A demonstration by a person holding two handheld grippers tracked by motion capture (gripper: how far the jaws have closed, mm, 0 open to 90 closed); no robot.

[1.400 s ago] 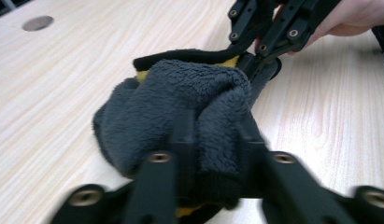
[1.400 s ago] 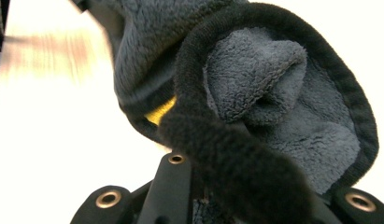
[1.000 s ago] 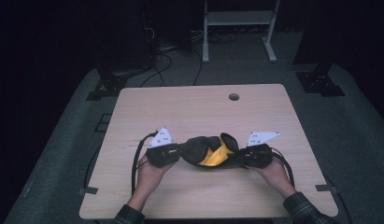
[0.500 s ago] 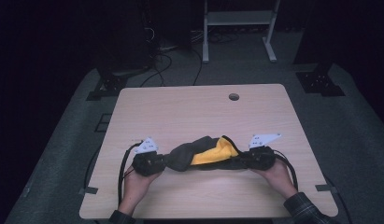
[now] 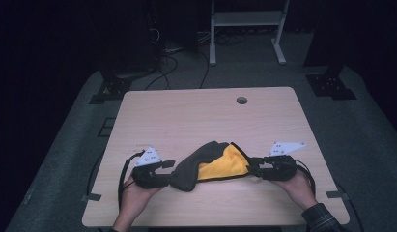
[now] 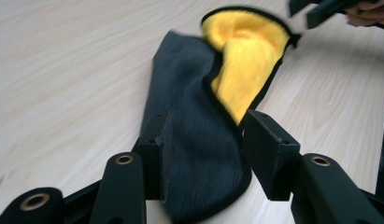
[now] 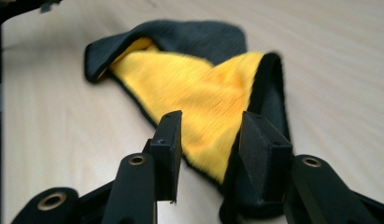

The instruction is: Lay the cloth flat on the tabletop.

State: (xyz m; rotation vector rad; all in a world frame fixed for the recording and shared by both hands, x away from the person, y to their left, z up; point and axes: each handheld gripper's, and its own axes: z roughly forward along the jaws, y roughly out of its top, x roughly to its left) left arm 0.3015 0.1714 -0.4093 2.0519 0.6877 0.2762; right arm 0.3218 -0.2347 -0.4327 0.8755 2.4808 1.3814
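The cloth (image 5: 210, 166) lies crumpled on the table (image 5: 196, 116), near my edge of it, dark side up with a yellow fold showing toward its right end. My left gripper (image 5: 168, 170) sits at the cloth's left end and my right gripper (image 5: 253, 167) at its right end. Both have just been opening: the jaws of each now stand apart with a cloth end lying loose between them, not pinched.

As I judge it, the step in hand is letting go after laying the cloth down. To do it well I should spread both pairs wider before drawing back, then pull each gripper straight away from the cloth, low and level, so no pad drags a corner along and undoes the lay.

The left gripper view shows the dark ribbed end (image 6: 199, 158) clear of the right-hand pad, though it seems to brush the other. The right gripper view shows the yellow face (image 7: 199, 93) and its black hem running between my pads, a detail the high view leaves too small to read.
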